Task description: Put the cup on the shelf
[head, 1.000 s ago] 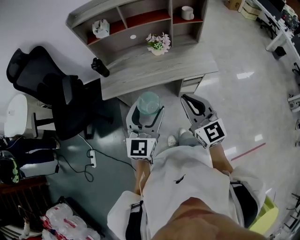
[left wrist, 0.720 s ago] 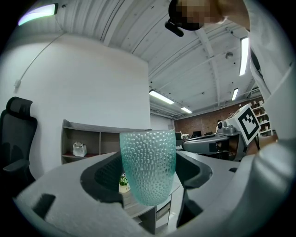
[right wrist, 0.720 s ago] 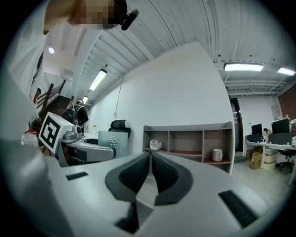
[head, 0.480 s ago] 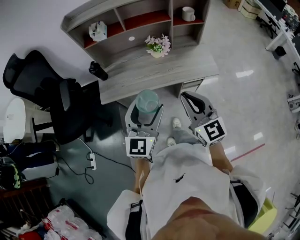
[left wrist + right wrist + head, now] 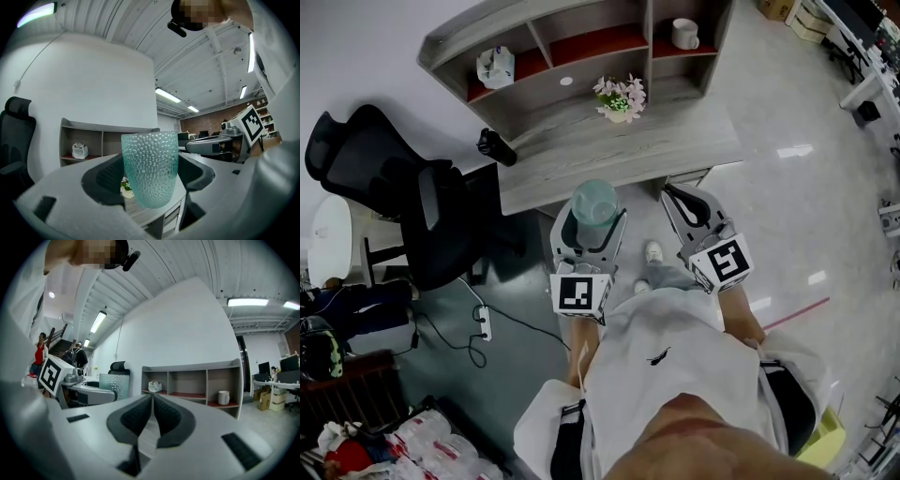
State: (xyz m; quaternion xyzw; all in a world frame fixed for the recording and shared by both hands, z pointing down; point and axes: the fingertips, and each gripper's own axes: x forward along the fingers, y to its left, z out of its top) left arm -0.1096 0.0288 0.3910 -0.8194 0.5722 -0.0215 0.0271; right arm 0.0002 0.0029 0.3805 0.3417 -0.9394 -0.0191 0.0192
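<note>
The cup (image 5: 595, 202), a pale green glass with a bumpy surface, stands upright between the 2 jaws of the left gripper (image 5: 593, 225), which press on its lower sides. It is held in the air in front of the desk (image 5: 675, 141), near the desk's front edge and well apart from the shelf (image 5: 581, 19) at the back of the desk. In the left gripper view the cup's rim is level and its mouth points up.

The right gripper (image 5: 679, 199) is just beside the left one, also in front of the desk. Its 2 jaws are pressed together with nothing between them.

On the desk stand a small pot of pink flowers (image 5: 619, 97) near the shelf and a black bottle (image 5: 497, 147) lying at the left end. In the shelf's lower row, a white mug (image 5: 683, 34) stands in the right compartment, a white bag (image 5: 495, 67) sits in the left one, and a small white disc (image 5: 566, 81) lies in the middle one. A black office chair (image 5: 394, 187) stands to the left of the desk.
</note>
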